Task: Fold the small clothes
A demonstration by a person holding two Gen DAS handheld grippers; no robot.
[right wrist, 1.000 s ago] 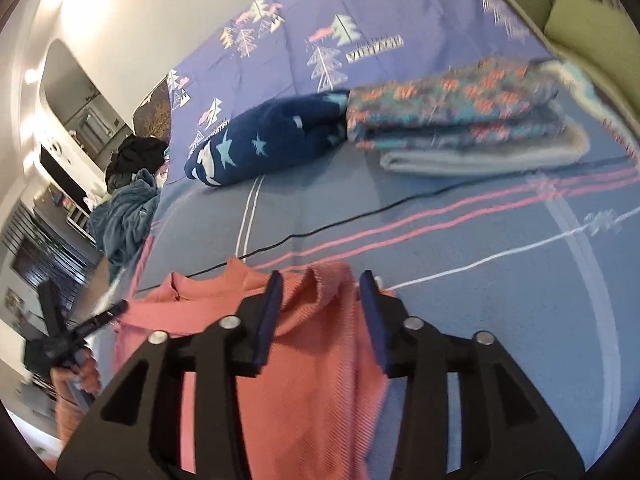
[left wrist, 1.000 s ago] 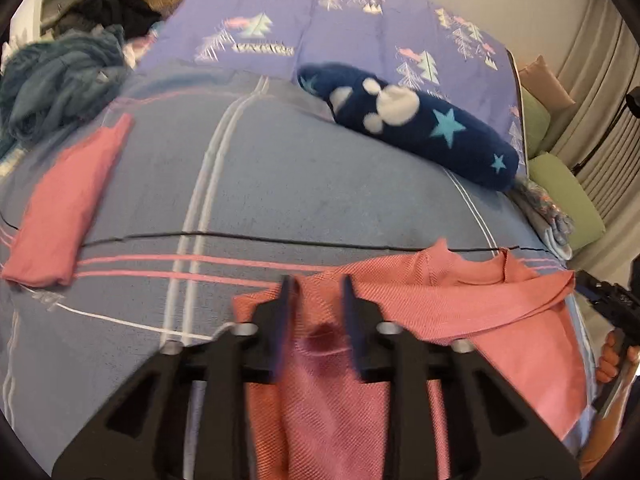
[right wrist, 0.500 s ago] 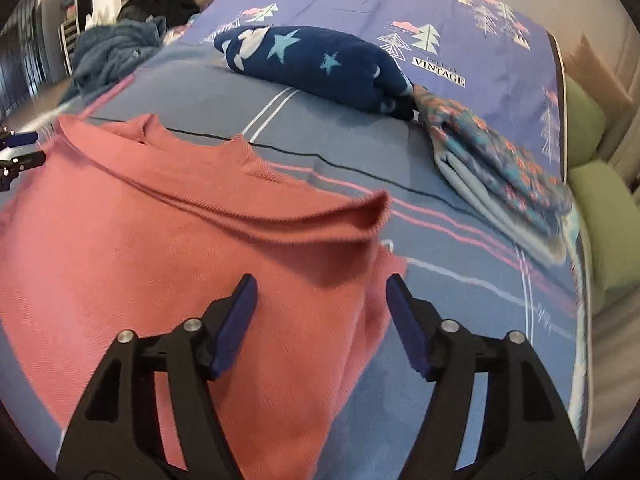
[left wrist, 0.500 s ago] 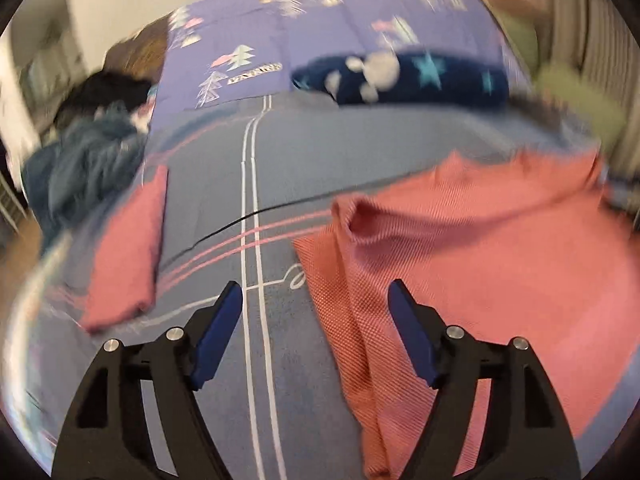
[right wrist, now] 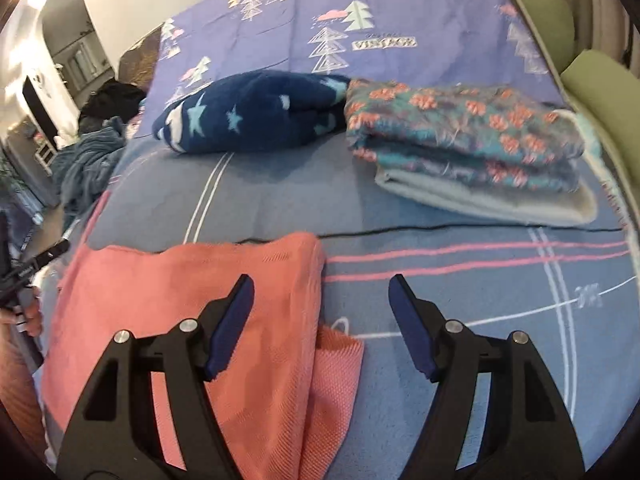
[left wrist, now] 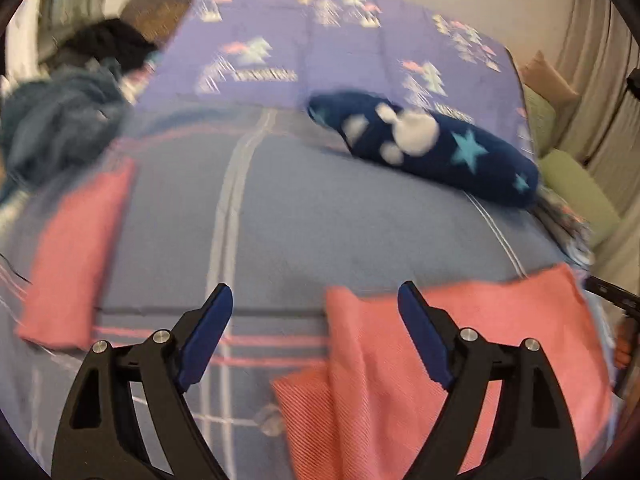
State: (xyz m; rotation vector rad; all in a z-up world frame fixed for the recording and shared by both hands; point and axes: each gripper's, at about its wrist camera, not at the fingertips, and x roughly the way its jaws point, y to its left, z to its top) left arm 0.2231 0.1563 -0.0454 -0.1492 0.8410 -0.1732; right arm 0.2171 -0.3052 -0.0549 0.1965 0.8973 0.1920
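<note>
left gripper [left wrist: 314,316] is being held wide open, gripping nothing | right gripper [right wrist: 322,304] likewise spread, empty | pink garment [right wrist: 192,292] is being seen lying part-folded on the blue bedspread [right wrist: 460,280], right of the left gripper, left of the right; long axis running between them | doubled edge showing, ribbed knit

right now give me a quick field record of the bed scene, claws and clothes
surface: striped blue bedspread
left claw: open, holding nothing
right claw: open, holding nothing
pink garment: folded over, lying flat under both claws
second pink piece: folded, far left
navy star blanket: rolled, beside the floral stack
floral folded stack: on a pale blue layer
</note>
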